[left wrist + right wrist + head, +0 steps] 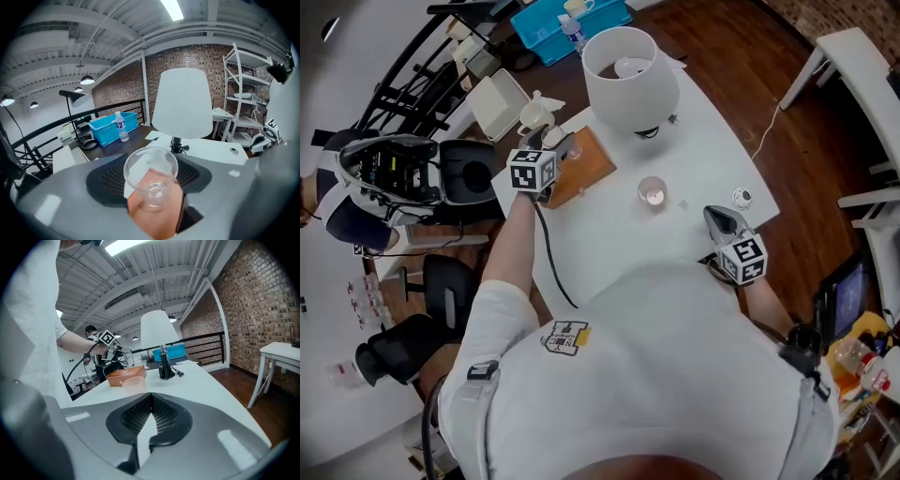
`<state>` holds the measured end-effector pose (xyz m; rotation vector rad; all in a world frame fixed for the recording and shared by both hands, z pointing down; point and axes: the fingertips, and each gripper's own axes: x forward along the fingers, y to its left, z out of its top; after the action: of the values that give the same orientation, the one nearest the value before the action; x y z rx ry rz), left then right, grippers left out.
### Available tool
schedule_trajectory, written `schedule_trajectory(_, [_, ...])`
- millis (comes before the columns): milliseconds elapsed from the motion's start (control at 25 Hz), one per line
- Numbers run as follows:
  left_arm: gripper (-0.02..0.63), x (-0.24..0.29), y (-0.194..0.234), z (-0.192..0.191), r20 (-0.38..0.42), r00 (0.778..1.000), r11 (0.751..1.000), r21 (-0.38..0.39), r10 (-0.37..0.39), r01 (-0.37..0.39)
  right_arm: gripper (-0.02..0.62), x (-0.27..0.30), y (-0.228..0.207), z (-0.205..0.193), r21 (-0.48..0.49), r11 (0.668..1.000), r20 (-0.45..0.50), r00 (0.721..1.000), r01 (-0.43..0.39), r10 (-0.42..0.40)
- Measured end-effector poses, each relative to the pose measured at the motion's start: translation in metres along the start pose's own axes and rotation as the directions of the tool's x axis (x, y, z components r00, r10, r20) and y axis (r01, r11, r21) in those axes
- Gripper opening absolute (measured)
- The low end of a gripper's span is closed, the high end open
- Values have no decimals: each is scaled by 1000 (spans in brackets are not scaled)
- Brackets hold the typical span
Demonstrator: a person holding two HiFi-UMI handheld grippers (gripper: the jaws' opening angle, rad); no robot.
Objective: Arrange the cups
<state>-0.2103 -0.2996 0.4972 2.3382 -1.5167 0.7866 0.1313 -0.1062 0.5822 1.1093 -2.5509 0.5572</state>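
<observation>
My left gripper (151, 183) is shut on a clear plastic cup (150, 176), held upright above an orange-brown wooden tray (586, 169). In the head view this gripper (555, 142) hangs over the tray's left end. A second, pinkish clear cup (652, 192) stands alone on the white table (609, 244), right of the tray. The right gripper view shows that cup (132, 384) in front of the tray (125, 375). My right gripper (150, 401) is shut with nothing in it, low over the table's right side (719, 219).
A big white lamp (630, 75) stands at the back of the table, its cord beside its foot. A small round white object (742, 197) lies near the right edge. A blue crate (111, 126) with a water bottle (122, 126) sits beyond the table. Chairs stand at the left (455, 173).
</observation>
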Motion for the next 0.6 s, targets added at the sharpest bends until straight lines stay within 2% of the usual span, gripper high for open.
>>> schedule_trajectory(400, [293,25,-2,-17,-46,999,1000,3,-7,8,0,-6,-4,-9,24,999,-16,1000,26,-25])
schedule_trajectory(600, [295,30,-1,-19,-27,1000,1000,24,-6,7,0,-1,-6,-8,29,999,-22,999,26,-25])
